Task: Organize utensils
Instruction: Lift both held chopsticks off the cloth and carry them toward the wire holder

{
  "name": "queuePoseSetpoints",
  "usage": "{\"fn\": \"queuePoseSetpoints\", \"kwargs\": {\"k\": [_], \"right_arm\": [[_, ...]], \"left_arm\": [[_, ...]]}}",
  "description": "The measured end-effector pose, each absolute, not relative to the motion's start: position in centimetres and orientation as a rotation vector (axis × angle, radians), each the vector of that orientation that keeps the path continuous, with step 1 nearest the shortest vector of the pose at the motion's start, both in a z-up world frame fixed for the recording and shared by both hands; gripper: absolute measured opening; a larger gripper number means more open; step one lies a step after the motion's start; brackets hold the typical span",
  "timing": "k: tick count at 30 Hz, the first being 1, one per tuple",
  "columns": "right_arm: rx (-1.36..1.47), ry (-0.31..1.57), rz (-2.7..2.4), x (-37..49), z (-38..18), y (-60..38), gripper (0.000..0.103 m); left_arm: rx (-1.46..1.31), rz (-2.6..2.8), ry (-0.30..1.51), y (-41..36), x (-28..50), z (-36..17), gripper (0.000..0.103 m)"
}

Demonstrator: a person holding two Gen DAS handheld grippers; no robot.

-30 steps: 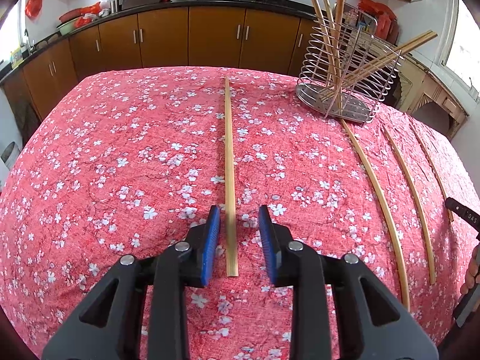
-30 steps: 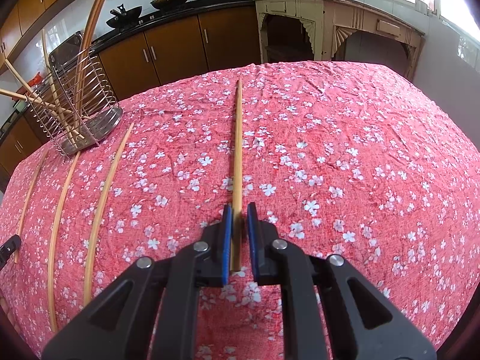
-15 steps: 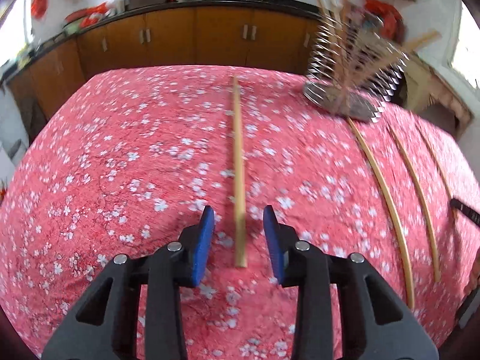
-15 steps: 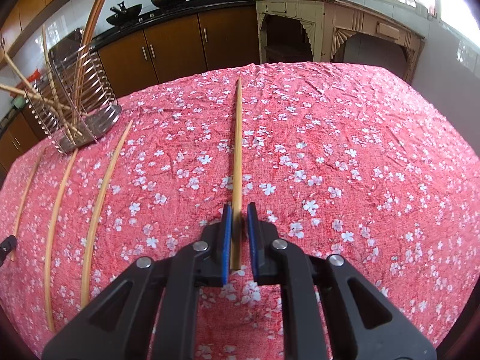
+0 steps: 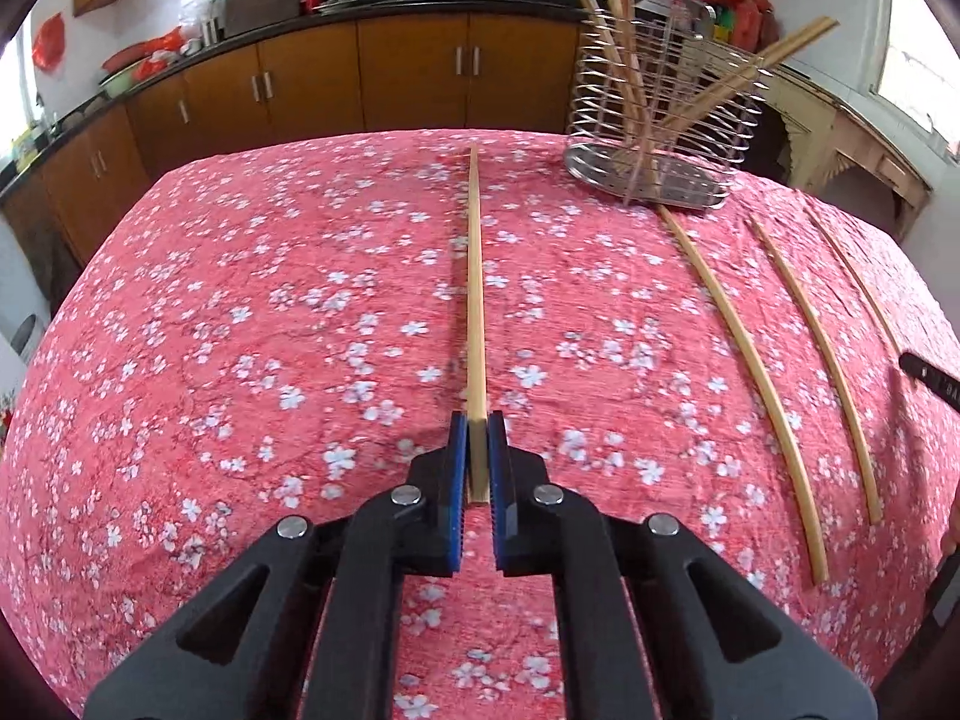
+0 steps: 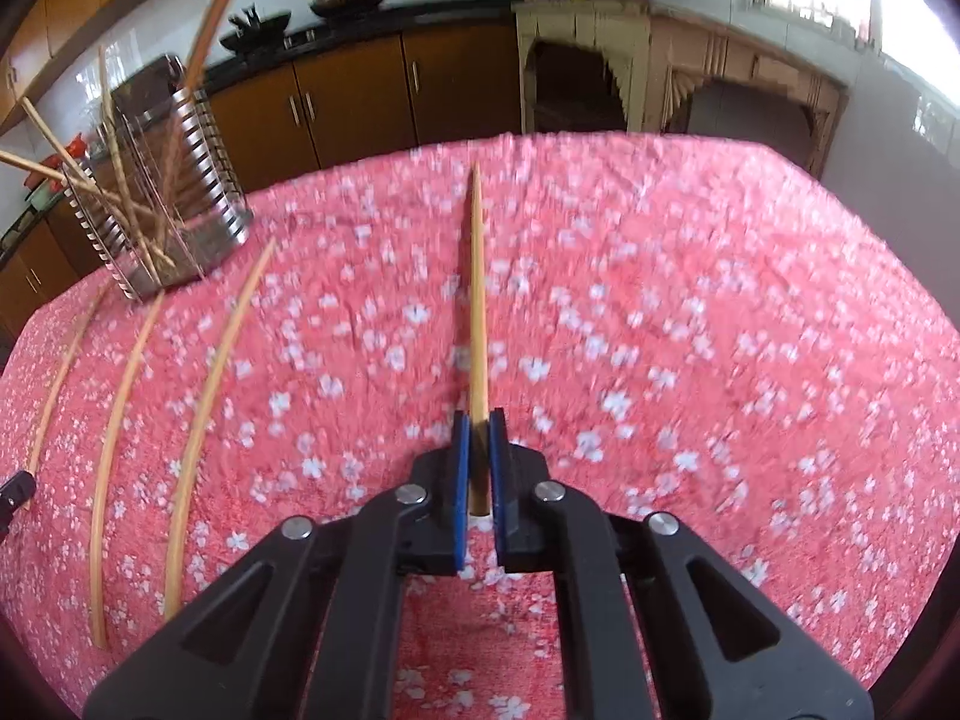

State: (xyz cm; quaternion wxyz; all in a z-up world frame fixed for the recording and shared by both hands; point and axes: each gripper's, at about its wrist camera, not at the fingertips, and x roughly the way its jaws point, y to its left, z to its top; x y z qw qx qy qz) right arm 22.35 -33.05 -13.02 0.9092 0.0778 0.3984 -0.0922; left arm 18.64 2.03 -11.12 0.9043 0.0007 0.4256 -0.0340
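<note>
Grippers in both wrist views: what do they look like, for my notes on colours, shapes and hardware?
The left gripper and the right gripper look identical: matte black plastic linkage arms with triangular cut-outs, joined by round silver pivot bolts. Each finger carries a flat blue pad with a ribbed, toothed lower edge. No cables, labels or sleeves show on either.

Both tools look alike. The left gripper (image 5: 478, 450) has matte black plastic arms with triangular cut-outs near the base, silver round pivot screws on each linkage, and blue ribbed pads (image 5: 457, 480) lining the inner faces of its two fingers. The right gripper (image 6: 478, 450) shows the same black frame, the same silver screws and blue pads (image 6: 460, 480), slightly blurred.
</note>
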Motion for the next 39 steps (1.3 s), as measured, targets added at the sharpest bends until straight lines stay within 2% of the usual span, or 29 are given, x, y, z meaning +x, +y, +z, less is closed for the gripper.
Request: {"fn": "queuePoseSetpoints", "kwargs": {"k": [10, 16, 23, 39], "right_arm": [[0.124, 0.616, -0.19, 20.2, -7.0, -33.2, 0.007], [0.139, 0.588, -0.185, 19.5, -6.3, -33.5, 0.007], [0.156, 0.599, -0.184, 19.4, -7.3, -33.4, 0.007], [0.184, 0.455, -0.185, 18.3, -3.6, -34.0, 0.007]], "left_arm": [[0.0, -0.121, 0.784, 2.7, 17.0, -8.3, 0.007], [-0.009, -0.136, 0.737, 2.9, 16.3, -7.1, 0.007], [-0.012, -0.136, 0.761, 3.0, 16.2, -8.5, 0.007], [-0.059, -0.137, 0.525, 3.3, 14.5, -3.5, 0.007]]}}
